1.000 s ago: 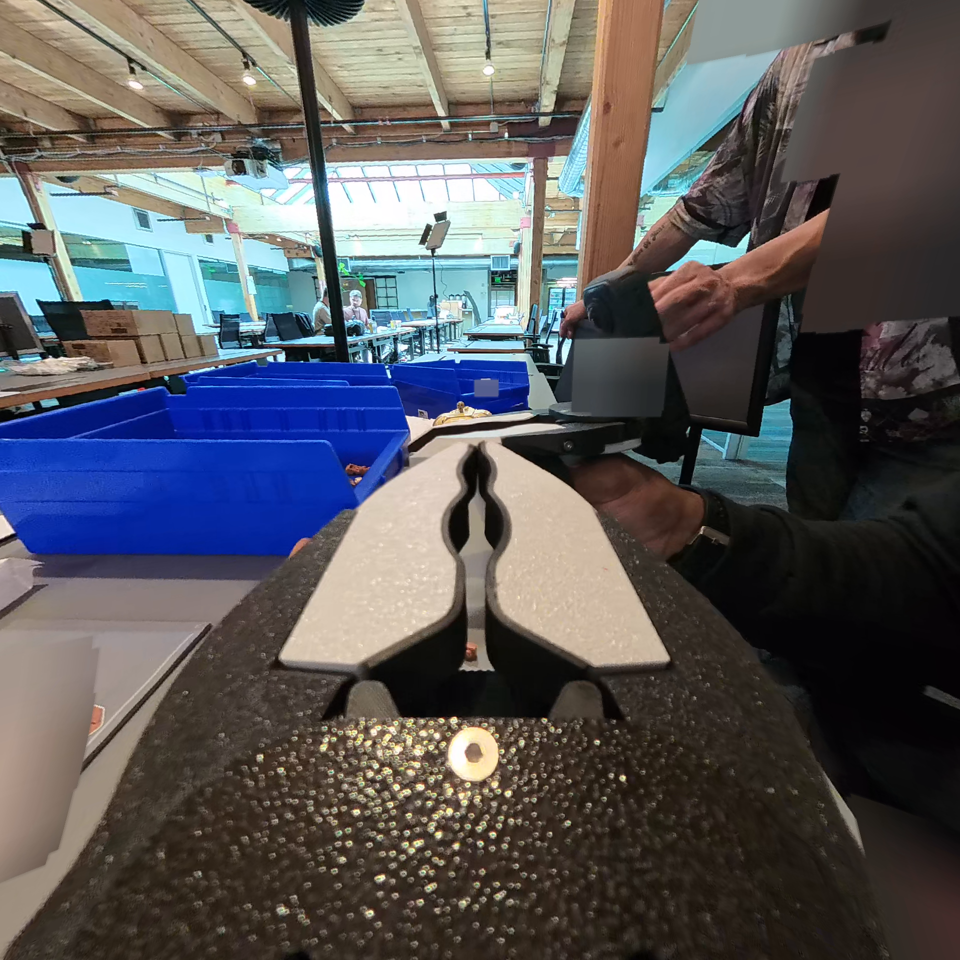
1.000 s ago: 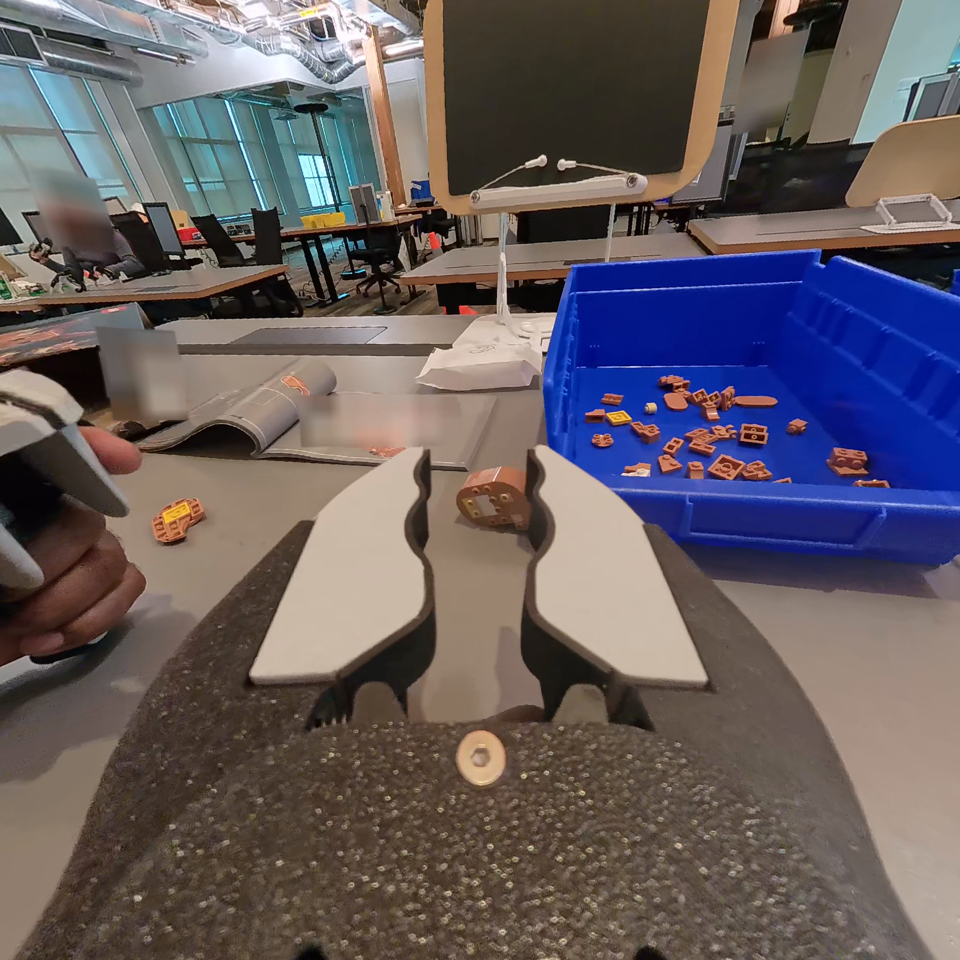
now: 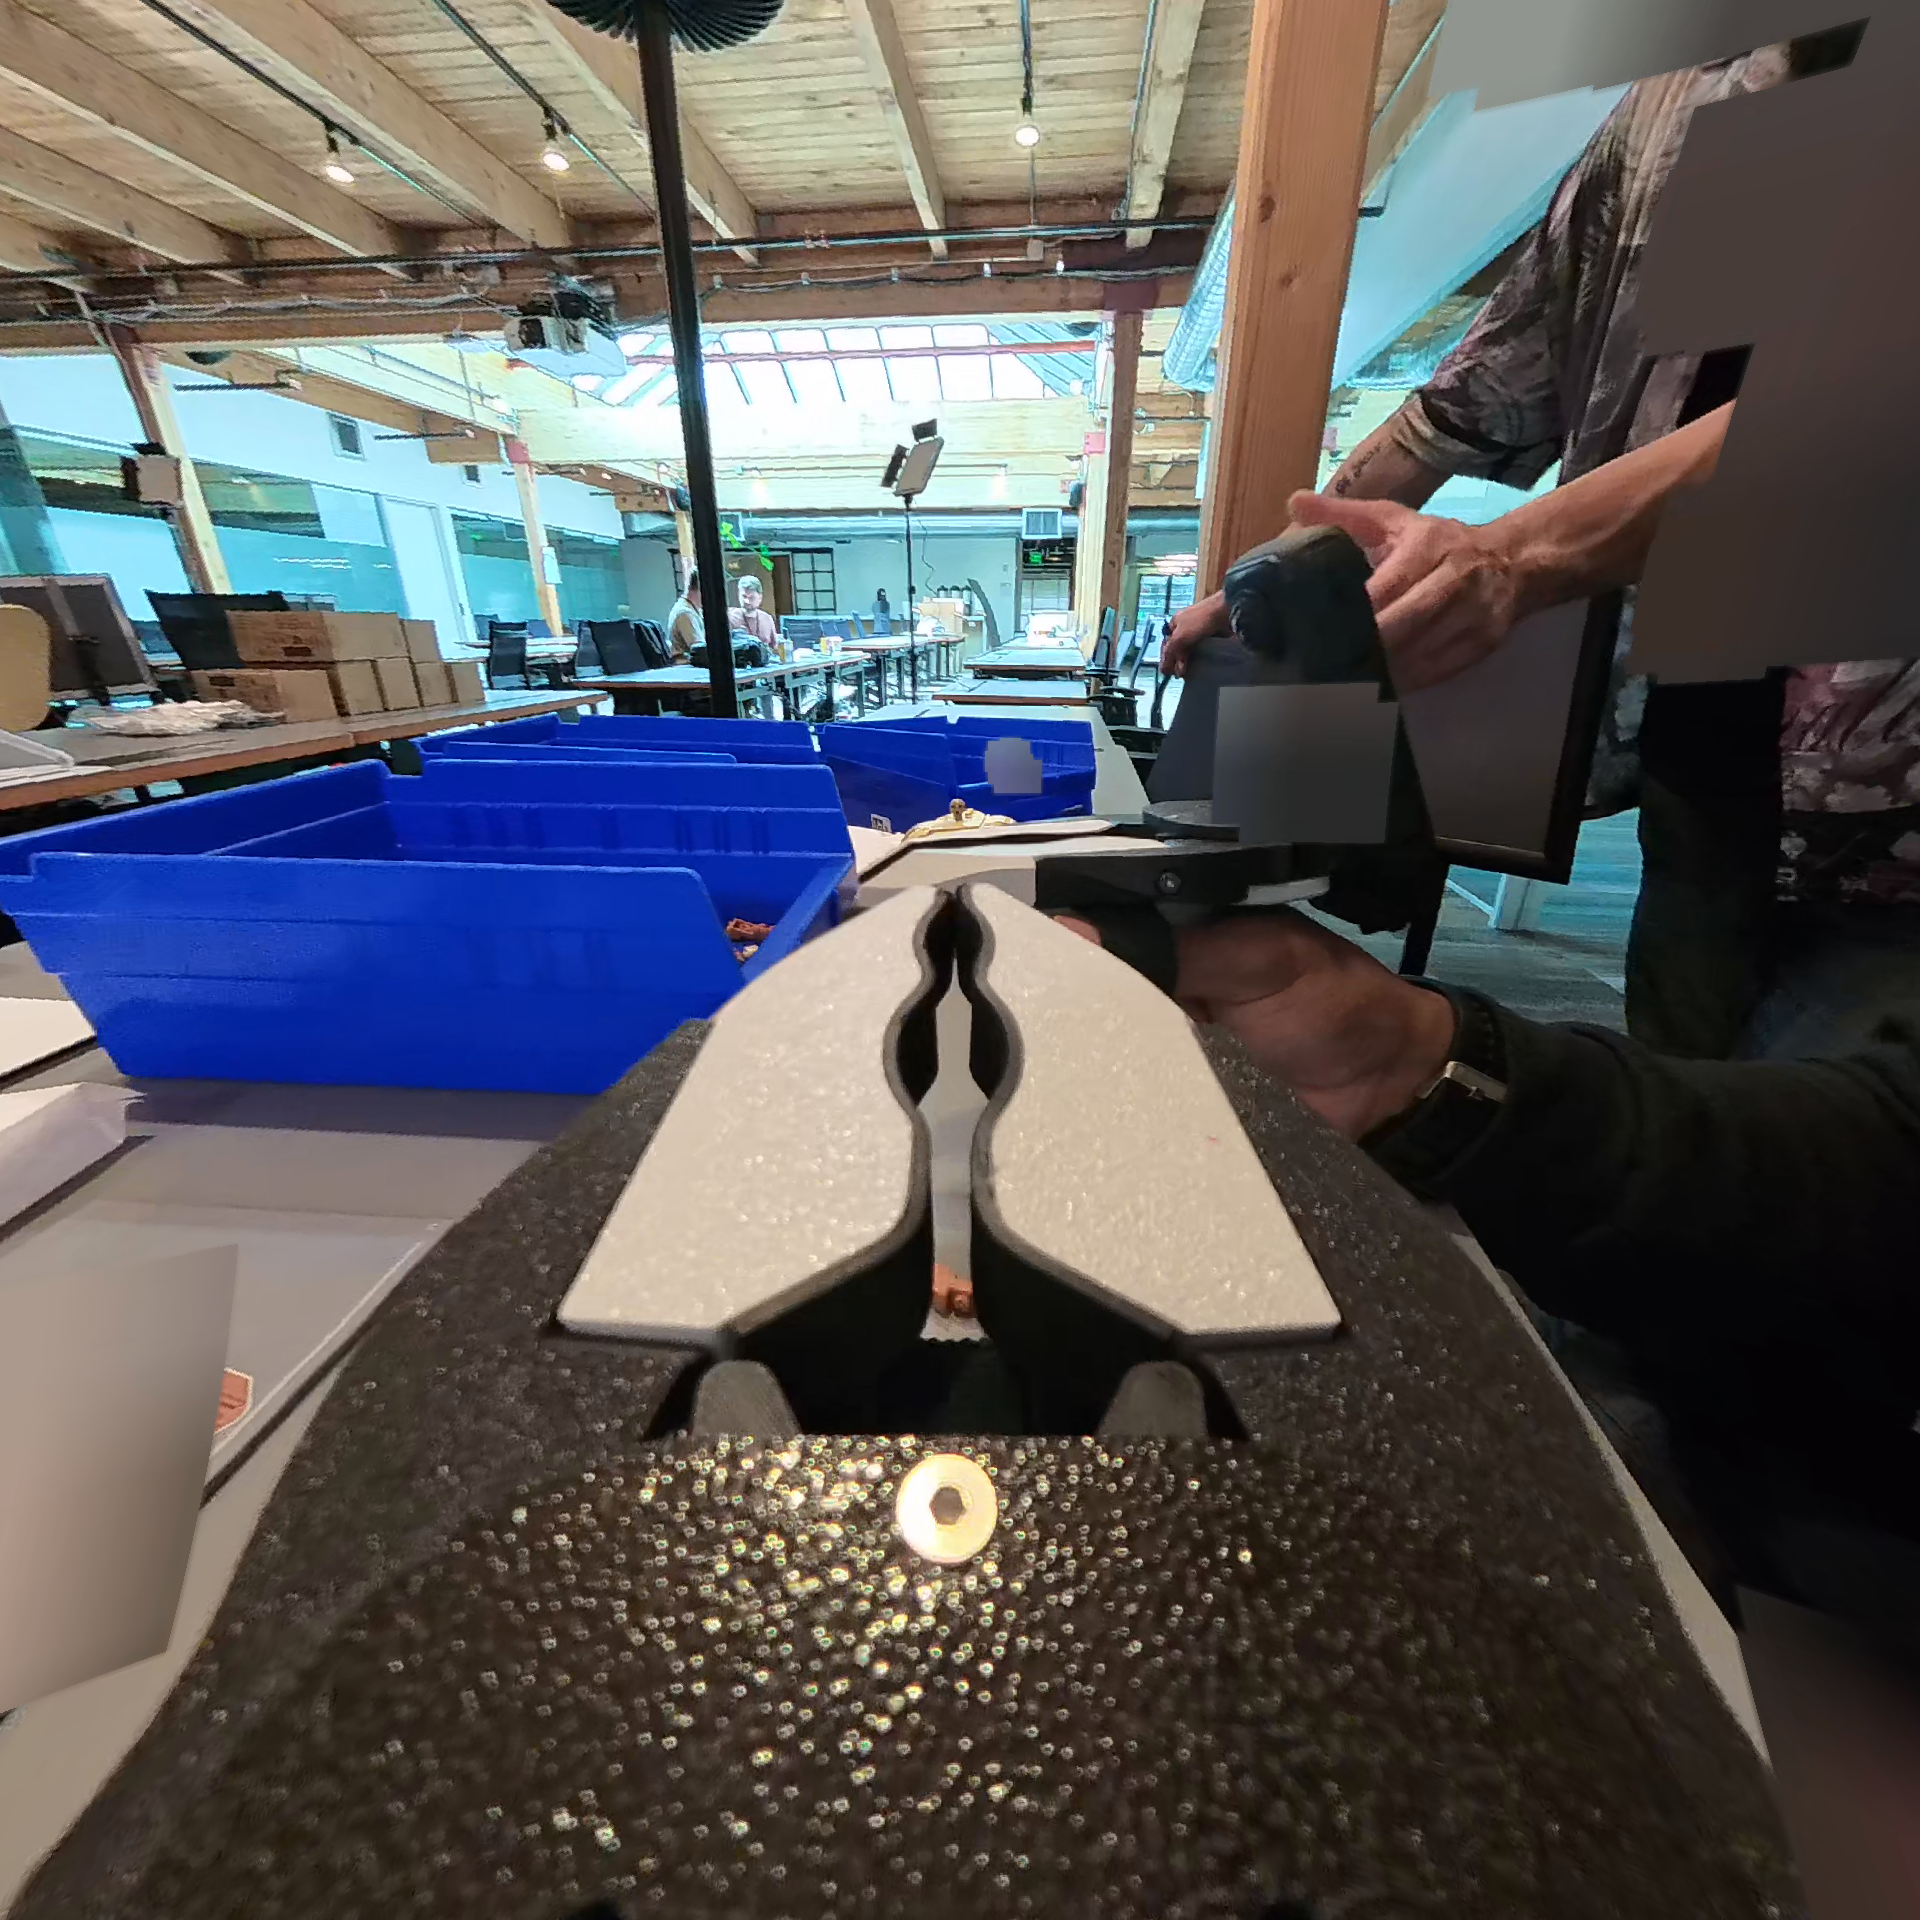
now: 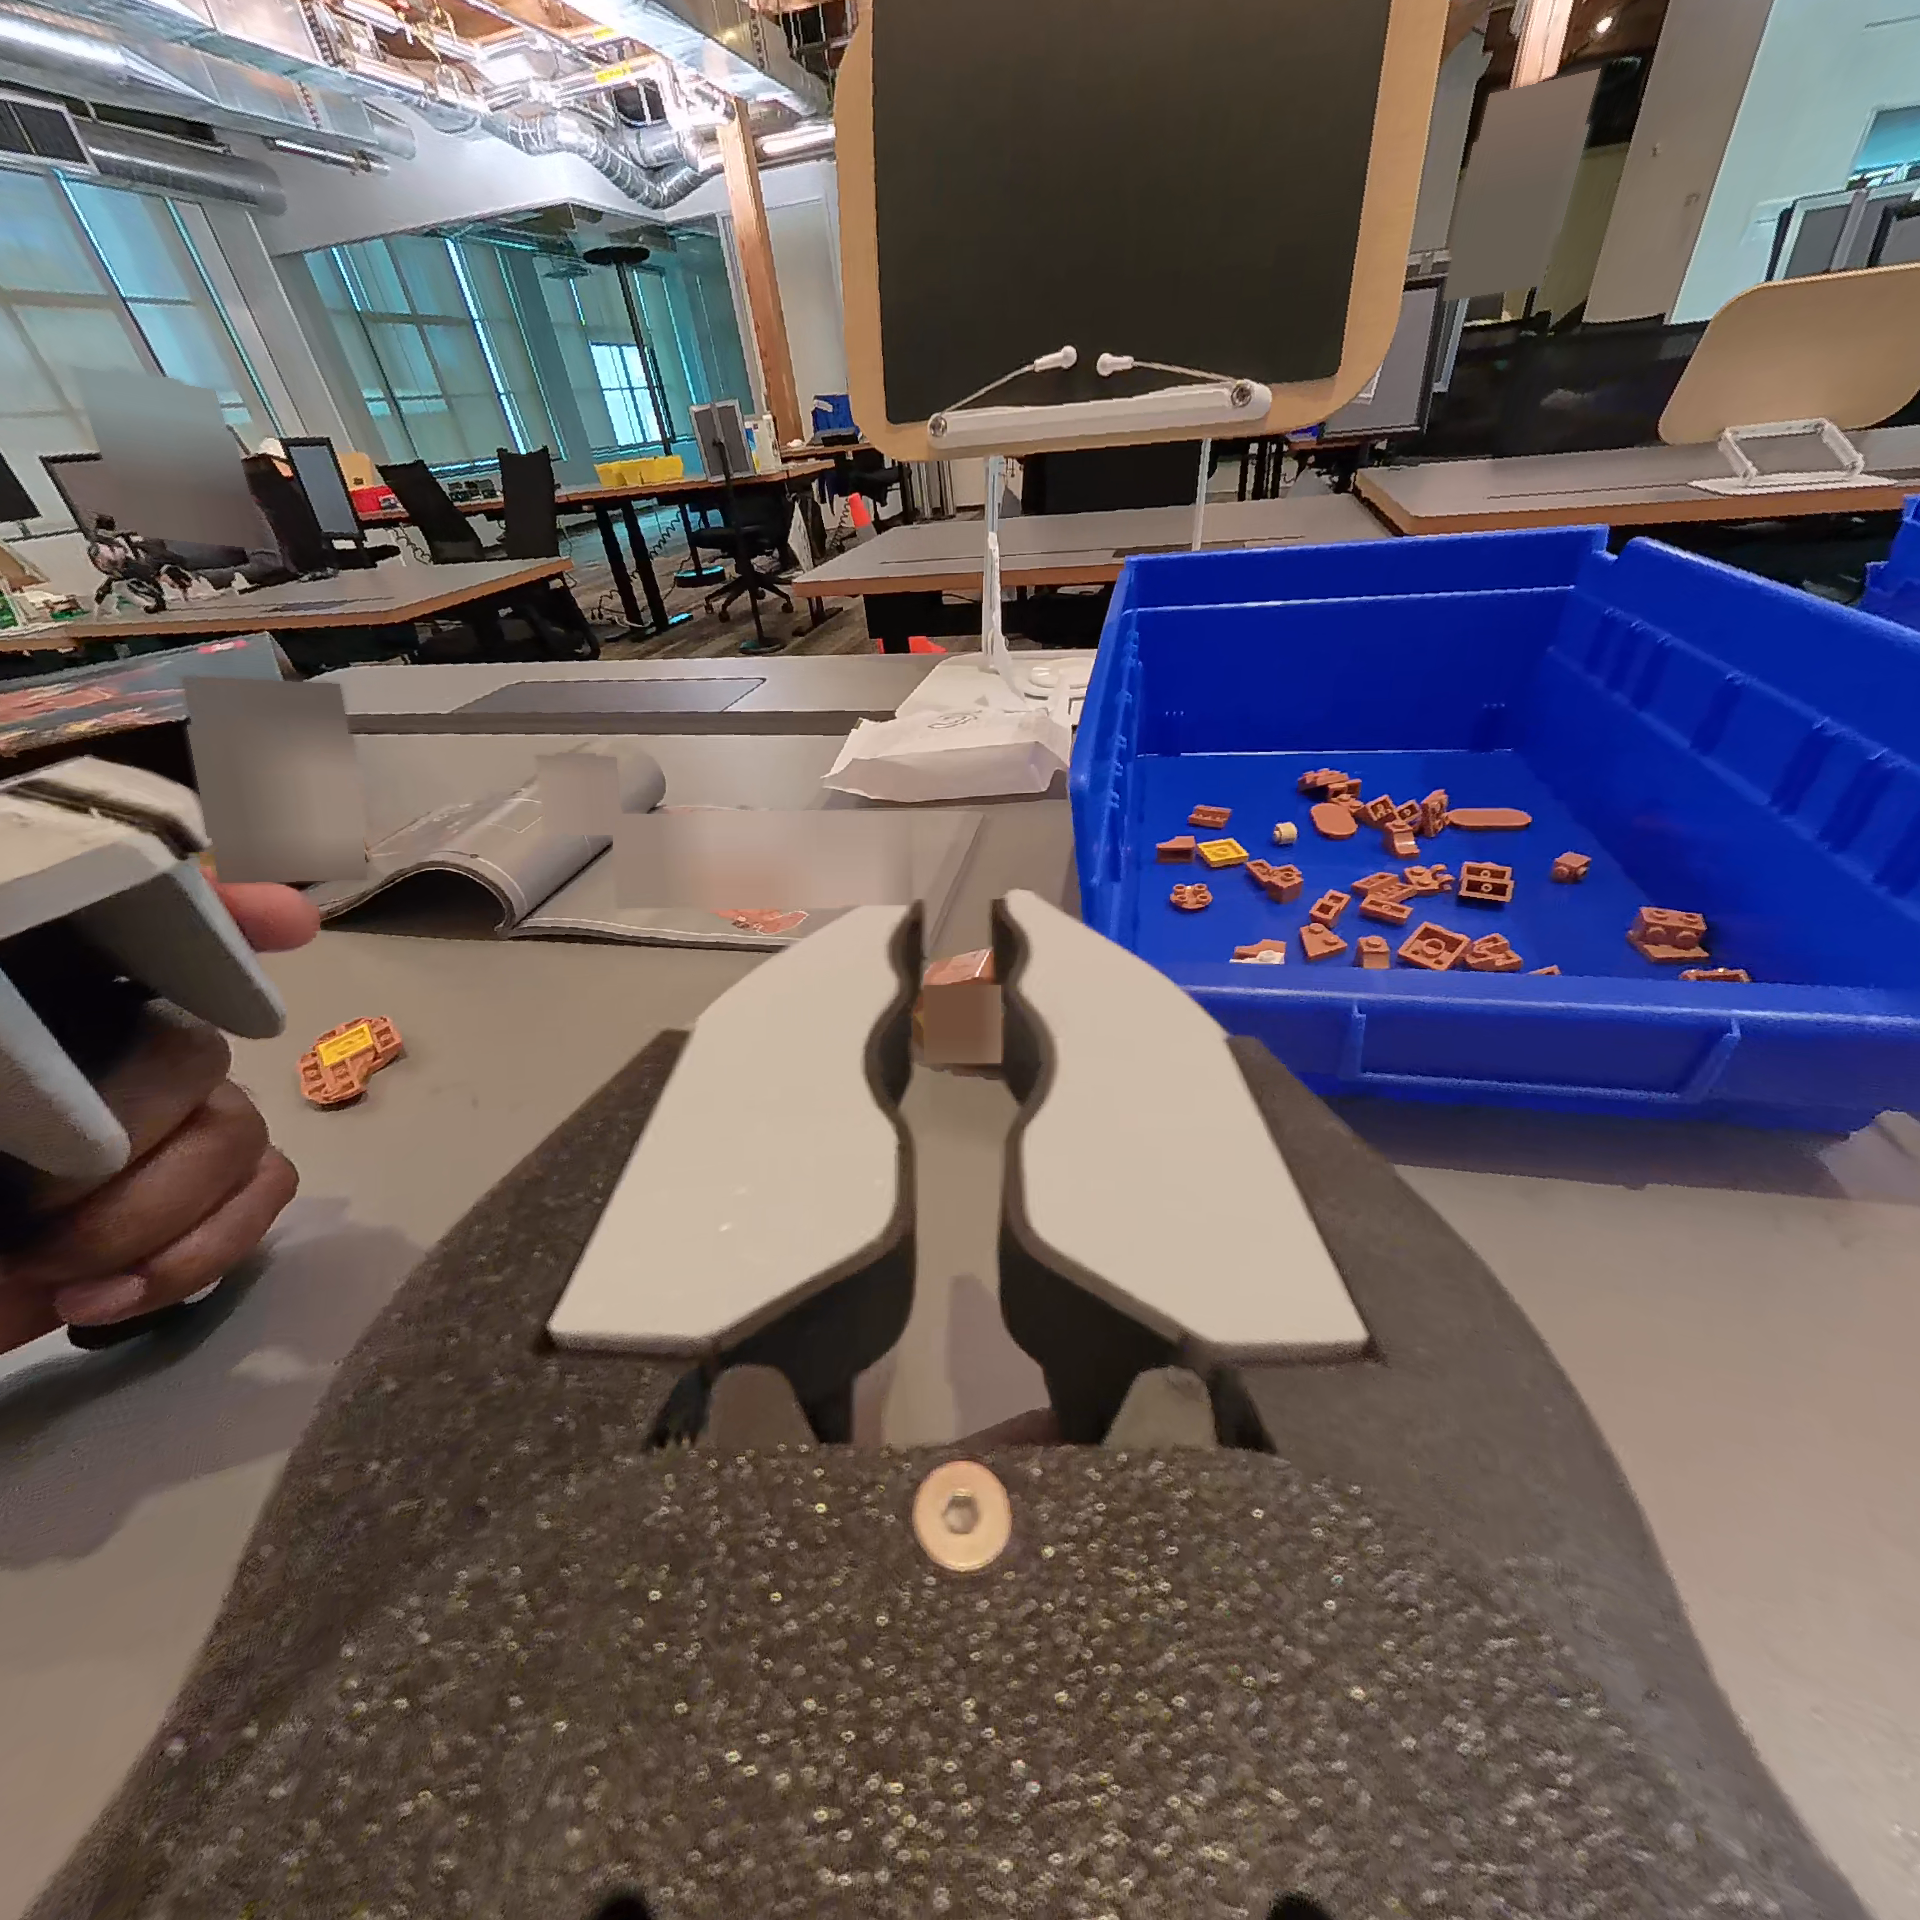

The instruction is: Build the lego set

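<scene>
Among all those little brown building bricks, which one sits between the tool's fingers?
The brown brick assembly between the right tool's fingers, above the grey table; the others lie in the blue plastic bin.

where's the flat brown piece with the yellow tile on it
In the right wrist view the flat brown piece with the yellow tile lies on the grey table, left of the right gripper, below the open booklet.

No legible text — booklet [image 4: 582, 862] pages blurred.
</scene>
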Motion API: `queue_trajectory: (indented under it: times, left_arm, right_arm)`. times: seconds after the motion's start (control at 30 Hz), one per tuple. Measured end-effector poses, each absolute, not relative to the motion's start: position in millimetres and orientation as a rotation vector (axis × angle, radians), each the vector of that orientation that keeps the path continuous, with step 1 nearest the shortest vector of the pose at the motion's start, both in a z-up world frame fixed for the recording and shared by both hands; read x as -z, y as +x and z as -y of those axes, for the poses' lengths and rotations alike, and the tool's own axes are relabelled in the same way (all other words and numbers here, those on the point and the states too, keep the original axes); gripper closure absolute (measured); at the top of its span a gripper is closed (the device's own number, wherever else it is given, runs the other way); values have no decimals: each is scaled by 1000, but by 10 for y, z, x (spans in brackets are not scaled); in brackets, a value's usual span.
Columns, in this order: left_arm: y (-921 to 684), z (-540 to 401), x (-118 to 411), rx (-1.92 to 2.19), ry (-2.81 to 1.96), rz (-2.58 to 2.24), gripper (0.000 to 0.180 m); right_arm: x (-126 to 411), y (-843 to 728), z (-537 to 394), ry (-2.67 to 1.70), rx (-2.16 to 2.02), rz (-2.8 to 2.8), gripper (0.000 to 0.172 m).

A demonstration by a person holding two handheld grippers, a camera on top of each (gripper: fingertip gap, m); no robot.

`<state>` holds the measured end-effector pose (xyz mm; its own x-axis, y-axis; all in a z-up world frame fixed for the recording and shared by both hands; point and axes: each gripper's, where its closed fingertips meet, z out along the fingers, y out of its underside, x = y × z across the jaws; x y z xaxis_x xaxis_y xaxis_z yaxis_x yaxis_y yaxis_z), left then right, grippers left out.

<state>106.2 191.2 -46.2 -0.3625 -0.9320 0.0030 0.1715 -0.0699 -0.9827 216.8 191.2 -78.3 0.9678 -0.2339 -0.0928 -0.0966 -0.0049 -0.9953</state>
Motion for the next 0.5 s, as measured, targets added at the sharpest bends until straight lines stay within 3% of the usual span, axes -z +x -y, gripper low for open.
queue_trajectory:
  times: [0.07, 0.2, 0.27, 0.37, 0.47, 0.5]
  left_arm:
    - [1069, -1930, 459, 1585, -911, -1299, 168]
    - [1070, -1949, 463, 1587, -921, -1291, 169]
    - [1055, -1923, 457, 1593, -902, -1306, 180]
    - [1059, -1904, 467, 1586, -899, -1320, 180]
    - [1069, -1920, 472, 1585, -912, -1310, 171]
    - [1073, -1933, 470, 1584, -917, -1302, 169]
  right_arm:
    - [765, 2165, -1901, -1566, 114, -256, 172]
    - [768, 2160, -1905, -1568, 110, -253, 172]
    - [776, 2162, -1910, -1573, 108, -255, 159]
    - [787, 2166, -1917, -1582, 105, -259, 148]
    - [759, 2161, -1900, -1562, 111, -252, 172]
    - [756, 2159, -1899, -1560, 111, -249, 172]
